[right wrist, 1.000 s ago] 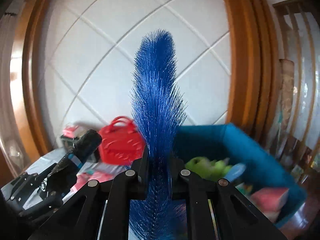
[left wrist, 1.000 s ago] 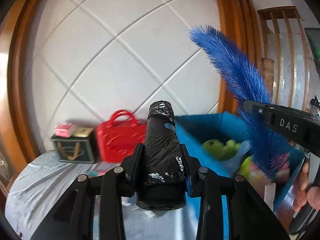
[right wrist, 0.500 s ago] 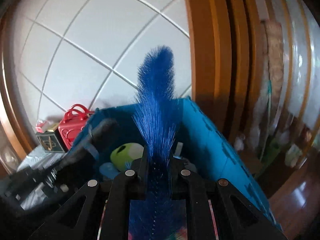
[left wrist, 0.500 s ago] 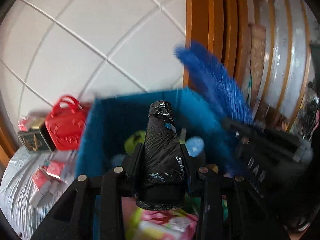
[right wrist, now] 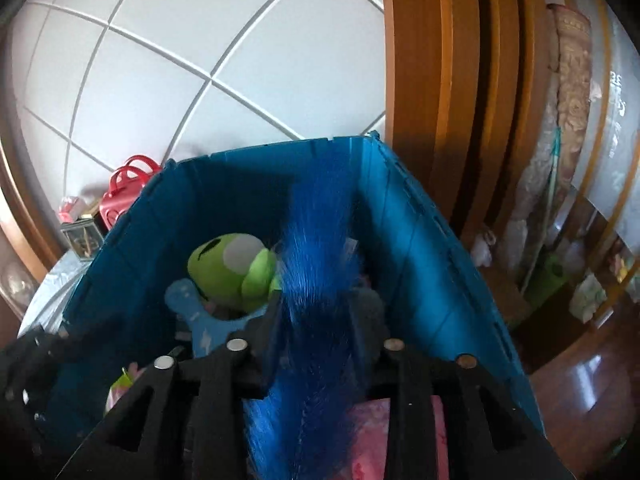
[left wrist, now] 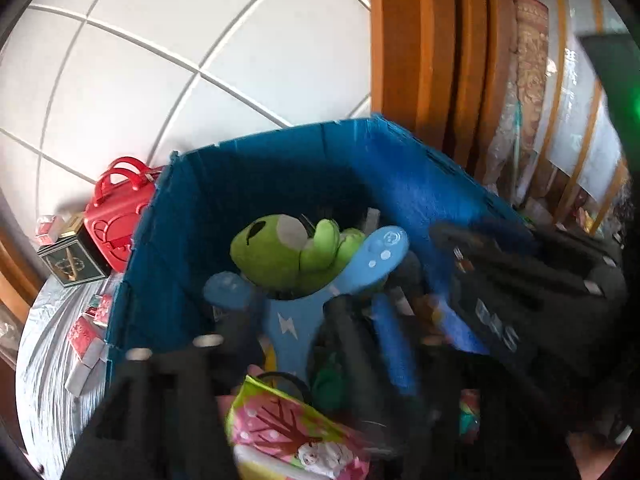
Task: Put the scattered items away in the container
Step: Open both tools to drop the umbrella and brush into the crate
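Over the deep blue plastic crate (right wrist: 404,240), both grippers' jaws are opening: the right gripper (right wrist: 316,320) straddles the fluffy blue feather duster (right wrist: 316,256), while the left gripper (left wrist: 288,320) is too blurred to show what lies between its jaws.

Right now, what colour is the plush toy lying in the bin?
Bright green plush toy, clearest in the left wrist view.

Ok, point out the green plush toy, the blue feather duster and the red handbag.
green plush toy (left wrist: 276,252), left wrist view, on its head.
blue feather duster (right wrist: 316,264), right wrist view, on the middle of the plume.
red handbag (left wrist: 116,224), left wrist view, on its front face.
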A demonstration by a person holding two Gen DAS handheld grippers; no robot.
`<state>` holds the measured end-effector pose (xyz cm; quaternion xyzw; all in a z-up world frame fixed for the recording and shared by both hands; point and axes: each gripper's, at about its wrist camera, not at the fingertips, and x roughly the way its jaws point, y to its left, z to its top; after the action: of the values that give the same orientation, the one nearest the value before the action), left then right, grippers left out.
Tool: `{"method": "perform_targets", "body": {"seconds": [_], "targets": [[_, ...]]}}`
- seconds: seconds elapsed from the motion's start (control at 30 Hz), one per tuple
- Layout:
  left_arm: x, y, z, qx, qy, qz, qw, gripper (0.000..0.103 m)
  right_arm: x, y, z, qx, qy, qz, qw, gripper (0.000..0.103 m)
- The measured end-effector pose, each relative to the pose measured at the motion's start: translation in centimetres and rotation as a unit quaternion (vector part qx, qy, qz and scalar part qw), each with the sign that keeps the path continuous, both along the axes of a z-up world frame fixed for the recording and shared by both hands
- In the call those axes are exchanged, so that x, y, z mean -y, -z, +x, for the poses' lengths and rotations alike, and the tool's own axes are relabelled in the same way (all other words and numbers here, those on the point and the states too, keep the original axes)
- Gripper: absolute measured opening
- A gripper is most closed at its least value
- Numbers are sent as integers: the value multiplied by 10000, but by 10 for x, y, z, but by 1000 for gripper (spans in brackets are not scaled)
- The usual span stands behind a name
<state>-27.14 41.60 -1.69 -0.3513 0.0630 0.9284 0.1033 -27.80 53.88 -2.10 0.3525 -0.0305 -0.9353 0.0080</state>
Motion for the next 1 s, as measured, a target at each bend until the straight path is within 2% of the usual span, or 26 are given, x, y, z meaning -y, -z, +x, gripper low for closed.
{"method": "perform_targets", "body": {"seconds": [0.13, 0.23, 0.3, 0.33, 0.43, 0.47, 0.57, 0.67, 0.8, 1.0], "targets": [[-2, 0, -2, 29, -2, 47, 10000, 70, -4, -3, 8, 3, 41, 25, 10000, 38], [-5, -1, -1, 0, 11, 42, 10000, 70, -8, -8, 15, -50, 95, 67, 9999, 50], [-4, -2, 0, 0, 9, 81, 10000, 70, -10, -12, 21, -124, 123, 78, 9998, 68], [-3, -3, 0, 9, 9, 107, 9999, 70, -10, -13, 24, -161, 147, 95, 9997, 72], [1, -6, 4, 8, 3, 174, 9998, 70, -13, -20, 31, -276, 175, 49, 9995, 93], [2, -7, 6, -4, 0, 187, 9998, 70, -13, -22, 33, -311, 205, 36, 9993, 103], [8, -12, 16, -67, 31, 210, 9998, 71, -17, -30, 46, -465, 269, -56, 9985, 103], [16, -16, 28, -123, 77, 281, 9995, 77, -21, -40, 61, -657, 347, -173, 9971, 103], [26, -23, 45, -224, 183, 348, 9990, 78, -20, -50, 82, -843, 429, -138, 9954, 103], [36, -23, 73, -247, 282, 466, 9982, 79, -15, -44, 111, -805, 437, 20, 9958, 103]]}}
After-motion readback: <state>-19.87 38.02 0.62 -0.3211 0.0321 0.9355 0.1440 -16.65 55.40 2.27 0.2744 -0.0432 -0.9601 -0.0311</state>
